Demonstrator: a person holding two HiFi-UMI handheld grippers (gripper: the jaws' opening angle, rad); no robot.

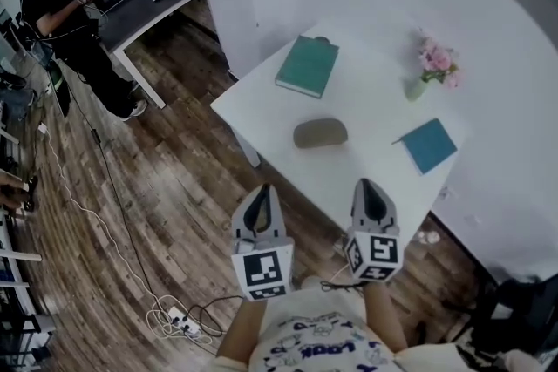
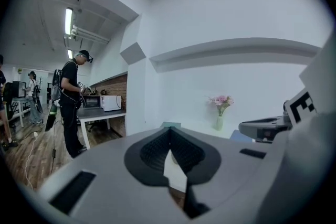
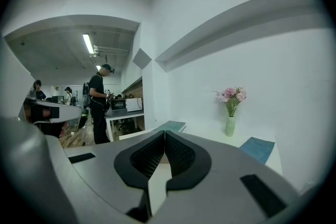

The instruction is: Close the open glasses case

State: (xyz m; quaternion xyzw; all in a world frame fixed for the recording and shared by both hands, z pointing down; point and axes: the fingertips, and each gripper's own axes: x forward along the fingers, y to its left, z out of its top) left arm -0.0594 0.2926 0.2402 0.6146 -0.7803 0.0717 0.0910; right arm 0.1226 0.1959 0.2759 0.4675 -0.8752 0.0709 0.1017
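Note:
The glasses case (image 1: 320,133), a grey-brown oval, lies near the middle of the white table (image 1: 366,91); from the head view its lid looks lowered, and I cannot make out an opening. My left gripper (image 1: 261,192) hovers over the wooden floor just short of the table's near edge, jaws shut and empty. My right gripper (image 1: 370,186) is beside it at the near edge, also shut and empty. In the left gripper view the jaws (image 2: 169,129) meet with nothing between them. The right gripper view shows the same for its jaws (image 3: 164,134). The case is hidden in both gripper views.
A green book (image 1: 307,65) lies at the table's far side, a blue notebook (image 1: 429,145) at its right, a vase of pink flowers (image 1: 433,65) behind that. A person (image 1: 65,22) stands by a desk at far left. Cables (image 1: 174,318) lie on the floor.

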